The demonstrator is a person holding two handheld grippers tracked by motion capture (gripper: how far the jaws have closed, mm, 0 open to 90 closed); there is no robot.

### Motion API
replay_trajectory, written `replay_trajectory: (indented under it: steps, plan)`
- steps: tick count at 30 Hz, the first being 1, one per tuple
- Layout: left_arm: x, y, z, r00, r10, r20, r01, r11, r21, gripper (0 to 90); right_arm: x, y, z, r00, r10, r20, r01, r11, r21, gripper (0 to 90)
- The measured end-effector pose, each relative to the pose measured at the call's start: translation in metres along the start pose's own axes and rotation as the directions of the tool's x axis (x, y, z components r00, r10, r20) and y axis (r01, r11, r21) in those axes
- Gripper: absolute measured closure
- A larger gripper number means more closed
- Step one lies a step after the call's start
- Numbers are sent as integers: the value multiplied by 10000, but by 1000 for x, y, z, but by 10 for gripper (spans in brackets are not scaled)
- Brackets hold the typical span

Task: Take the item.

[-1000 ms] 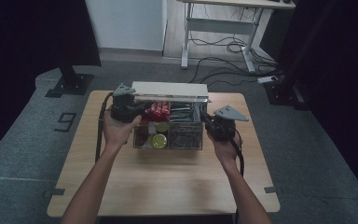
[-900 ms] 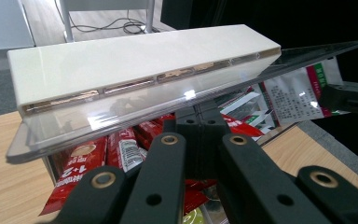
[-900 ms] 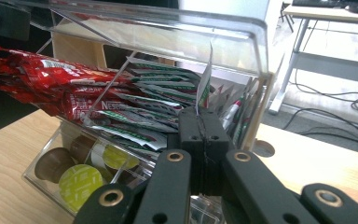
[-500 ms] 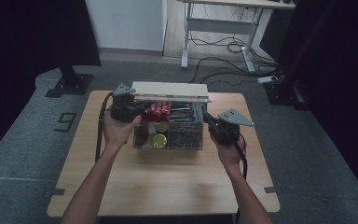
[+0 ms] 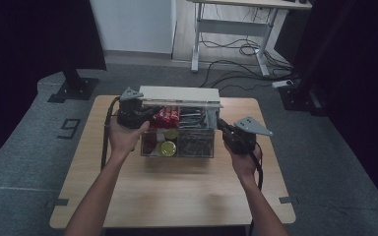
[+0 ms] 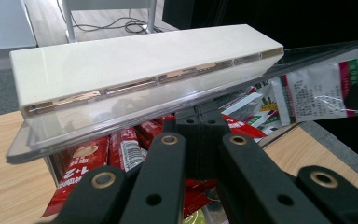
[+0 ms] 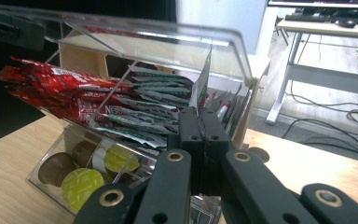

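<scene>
one clear box (image 5: 177, 147), two tongs (image 5: 145, 115) (image 5: 224, 129)

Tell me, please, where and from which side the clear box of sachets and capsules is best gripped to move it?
Probably by its two short end walls, one hand-held gripper from each side. The clear box is wide and low, and its raised lid blocks the back. The left hand-held gripper and right hand-held gripper already flank those ends.

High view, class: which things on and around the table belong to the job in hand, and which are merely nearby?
In the job:
clear organiser box
its lid
red sachets
coffee capsules
left gripper
right gripper

Merely nearby:
white desk frame
floor cables
black stand base
</scene>
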State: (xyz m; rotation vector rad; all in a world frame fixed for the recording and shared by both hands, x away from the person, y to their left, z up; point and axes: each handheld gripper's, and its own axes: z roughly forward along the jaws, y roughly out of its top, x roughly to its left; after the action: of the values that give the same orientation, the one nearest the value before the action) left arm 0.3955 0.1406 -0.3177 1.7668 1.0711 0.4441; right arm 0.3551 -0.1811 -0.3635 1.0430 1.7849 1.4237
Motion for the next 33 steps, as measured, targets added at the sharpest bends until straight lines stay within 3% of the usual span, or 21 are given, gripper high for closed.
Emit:
replay_trajectory:
  steps: [33]
  plan:
    - [-2,0,1,10000,56,-26,-56,10000,37,900,-12,4,-42,9995,320,-36,-322,9943,-1018,892]
